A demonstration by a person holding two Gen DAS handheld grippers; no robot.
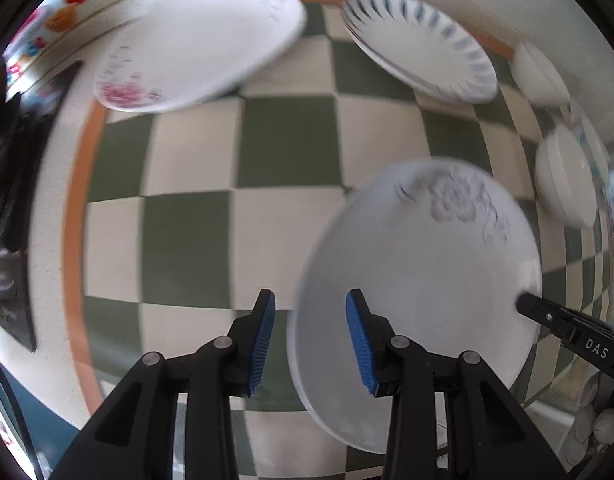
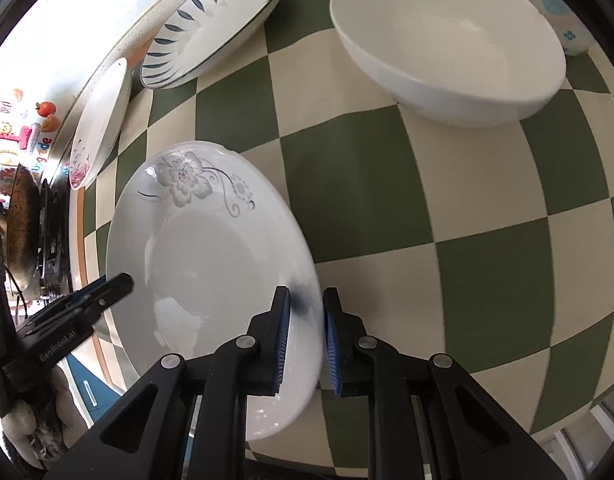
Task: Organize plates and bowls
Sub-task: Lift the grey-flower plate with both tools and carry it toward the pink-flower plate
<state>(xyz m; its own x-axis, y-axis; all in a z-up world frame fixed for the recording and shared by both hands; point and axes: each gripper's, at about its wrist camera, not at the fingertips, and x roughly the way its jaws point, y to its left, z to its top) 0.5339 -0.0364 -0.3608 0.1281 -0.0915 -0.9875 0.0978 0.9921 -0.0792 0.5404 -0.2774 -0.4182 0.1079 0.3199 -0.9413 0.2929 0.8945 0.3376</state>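
Note:
A white plate with a grey flower (image 2: 211,248) is held between both grippers, and its near side reaches past the table's front edge. My right gripper (image 2: 305,296) is shut on its right rim, one blue pad inside the plate and one outside. My left gripper (image 1: 309,300) straddles the opposite rim of the same plate (image 1: 419,264), shut on it; its finger (image 2: 119,284) shows on the plate's left rim. The right gripper's finger (image 1: 525,305) shows at the plate's far rim. A pink-flower plate (image 2: 99,124), a blue-leaf plate (image 2: 211,24) and a large white bowl (image 2: 447,44) sit on the table.
The table wears a green and cream checked cloth (image 2: 387,184) with an orange border. A blue-patterned bowl (image 2: 563,12) stands behind the white bowl. Left of the table are a stove with a dark wok (image 2: 23,220) and a surface with colourful magnets (image 2: 47,108).

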